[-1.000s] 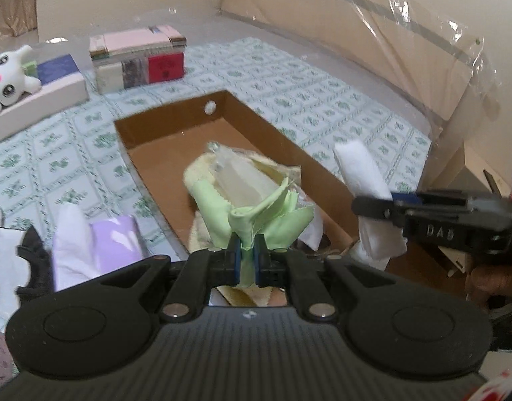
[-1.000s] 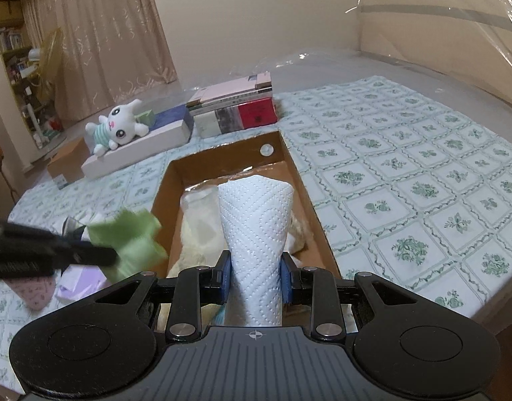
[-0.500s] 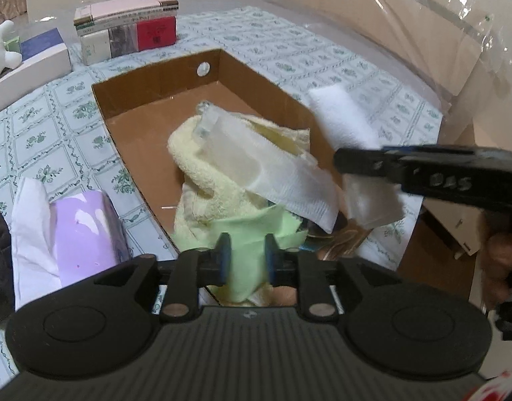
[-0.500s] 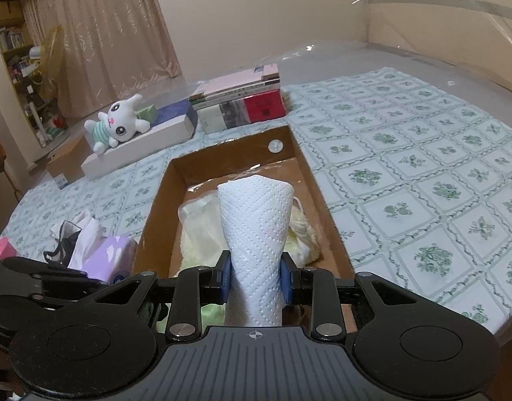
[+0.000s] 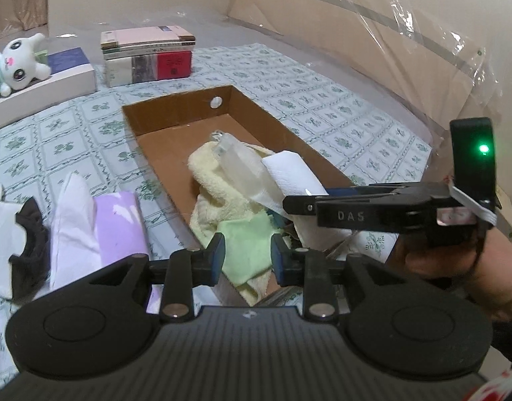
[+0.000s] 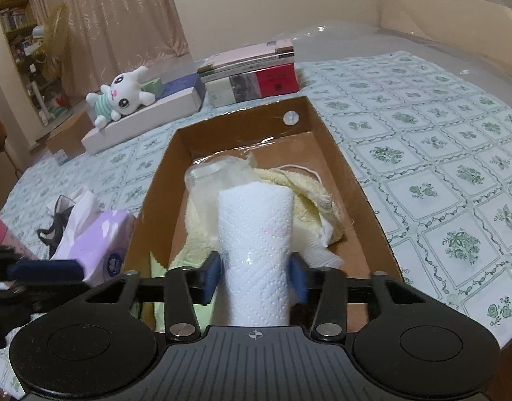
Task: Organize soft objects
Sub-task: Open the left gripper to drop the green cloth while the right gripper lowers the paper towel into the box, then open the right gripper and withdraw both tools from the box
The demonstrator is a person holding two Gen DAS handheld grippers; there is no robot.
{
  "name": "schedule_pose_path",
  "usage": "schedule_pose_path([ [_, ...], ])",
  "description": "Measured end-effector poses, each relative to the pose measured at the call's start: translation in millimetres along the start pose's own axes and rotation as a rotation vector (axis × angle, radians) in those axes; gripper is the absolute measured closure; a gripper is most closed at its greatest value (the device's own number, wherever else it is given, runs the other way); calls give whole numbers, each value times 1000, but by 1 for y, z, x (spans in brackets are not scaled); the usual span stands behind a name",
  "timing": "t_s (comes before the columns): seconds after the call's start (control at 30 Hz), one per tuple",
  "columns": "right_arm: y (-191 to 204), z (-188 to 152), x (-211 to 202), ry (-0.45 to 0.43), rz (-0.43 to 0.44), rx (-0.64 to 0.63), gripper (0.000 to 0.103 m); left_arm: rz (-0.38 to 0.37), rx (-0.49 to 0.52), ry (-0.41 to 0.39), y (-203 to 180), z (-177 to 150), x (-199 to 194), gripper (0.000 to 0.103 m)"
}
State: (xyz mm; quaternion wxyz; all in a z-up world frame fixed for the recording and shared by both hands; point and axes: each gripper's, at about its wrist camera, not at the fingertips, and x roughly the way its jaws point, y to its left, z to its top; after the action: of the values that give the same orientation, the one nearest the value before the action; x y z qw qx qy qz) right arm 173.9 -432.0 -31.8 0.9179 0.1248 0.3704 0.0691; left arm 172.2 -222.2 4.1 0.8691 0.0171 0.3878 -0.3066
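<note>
1. Left gripper (image 5: 247,255) has just been opening; its jaws stand apart over the green cloth (image 5: 245,234), pads clear of it.
2. The cloth lies in the box (image 5: 175,110) on the yellow towel (image 5: 209,173).
3. Right gripper (image 6: 254,275) has just been opening too; the paper towel (image 6: 256,234) stands between its pads, over the box, loose.

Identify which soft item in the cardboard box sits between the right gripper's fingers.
The white paper towel: it stands between the right gripper; the yellow towel and green cloth lie in the box.
</note>
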Motion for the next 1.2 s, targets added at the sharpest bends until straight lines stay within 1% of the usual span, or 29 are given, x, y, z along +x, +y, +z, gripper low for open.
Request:
schedule_pose_path([
  [0.1,-3,-2,3,15,13,5,52,5,-29,-11,3,-7,-8,76],
  [0.17,-3,-3,0,10,11,9,50,7,-40,-16,5,-11,-14,76],
  [0.27,-1,-5,-11,-17,9,14,47,11,-59,-27,7,-16,-24,76],
  [0.43,7,-11,-34,-82,-14,0,47,19,-75,-42,9,-25,-39,75],
  [0.5,11,-15,-37,-93,-22,-6,48,20,-77,-43,9,-28,-43,75],
  [0.53,13,-16,-36,-89,-21,-10,55,19,-77,-43,9,-29,-44,75],
  [0.57,14,-17,-33,-77,-17,-12,66,18,-77,-42,9,-30,-45,75],
  [0.6,15,-17,-28,-64,-13,-11,71,19,-76,-41,10,-31,-45,75],
  [0.63,16,-18,-23,-53,-11,-6,74,18,-76,-41,10,-32,-45,75],
  [0.7,16,-18,-10,-29,-8,-3,74,19,-82,-41,12,-33,-46,75],
  [0.8,17,-19,9,20,10,-13,74,25,-92,-41,18,-35,-45,75],
  [0.87,20,-20,13,26,12,-26,74,34,-103,-42,23,-37,-46,75],
  [1.0,24,-20,2,9,7,-32,74,56,-137,-54,31,-43,-52,75],
  [1.1,28,-23,-14,-14,-7,-38,71,71,-151,-68,34,-47,-60,74],
  [1.13,30,-24,-21,-22,-10,-35,66,76,-152,-75,35,-49,-64,73],
  [1.17,33,-26,-27,-31,-11,-31,58,83,-154,-80,34,-51,-68,71],
  [1.2,36,-28,-34,-39,-13,-29,55,89,-156,-86,34,-53,-73,70],
])
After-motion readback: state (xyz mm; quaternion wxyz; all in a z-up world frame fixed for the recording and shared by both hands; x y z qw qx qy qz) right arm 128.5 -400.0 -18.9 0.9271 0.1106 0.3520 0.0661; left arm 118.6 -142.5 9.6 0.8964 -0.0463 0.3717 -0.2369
